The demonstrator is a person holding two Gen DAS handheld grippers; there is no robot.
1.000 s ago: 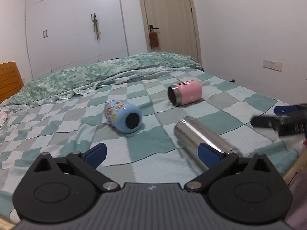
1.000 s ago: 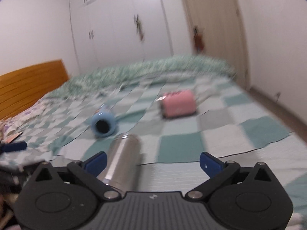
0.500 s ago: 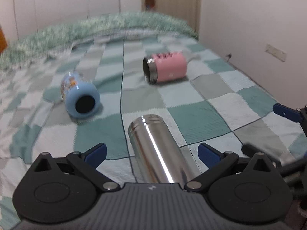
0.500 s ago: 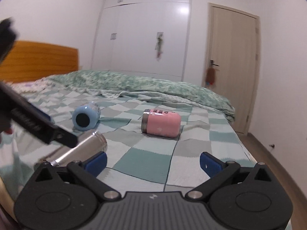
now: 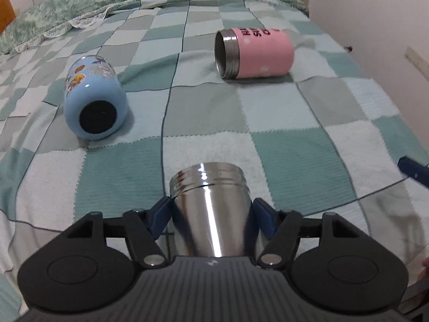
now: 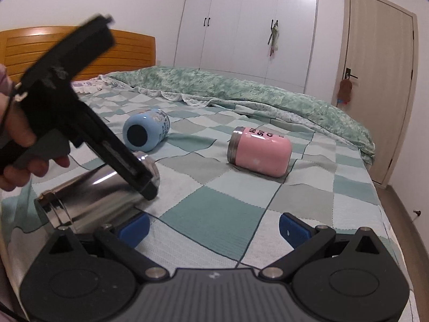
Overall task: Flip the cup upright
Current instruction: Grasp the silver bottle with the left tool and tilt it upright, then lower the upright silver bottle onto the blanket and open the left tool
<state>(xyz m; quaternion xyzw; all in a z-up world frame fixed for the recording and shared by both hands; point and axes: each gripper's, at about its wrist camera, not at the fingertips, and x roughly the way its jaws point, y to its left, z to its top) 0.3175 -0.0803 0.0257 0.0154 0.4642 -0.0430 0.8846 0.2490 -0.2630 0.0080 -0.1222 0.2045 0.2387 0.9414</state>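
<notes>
A silver steel cup (image 5: 211,209) lies on its side on the checkered bed; it also shows in the right wrist view (image 6: 91,196). My left gripper (image 5: 211,214) is shut on its body, a blue pad on each side. A blue cartoon cup (image 5: 92,99) lies on its side at the left, its bottom towards me. A pink cup (image 5: 254,52) lies on its side at the back right, its steel mouth to the left. My right gripper (image 6: 213,228) is open and empty above the bed, to the right of the silver cup.
The checkered blanket (image 5: 268,118) covers the bed, with a green quilt (image 6: 241,88) bunched at the far end. A wooden headboard (image 6: 128,51) stands at the left, wardrobes and a door (image 6: 380,80) beyond. The bed edge and floor lie at the right.
My left gripper has moved in over the silver cup and shut on it. My right gripper has shifted a little, staying open.
</notes>
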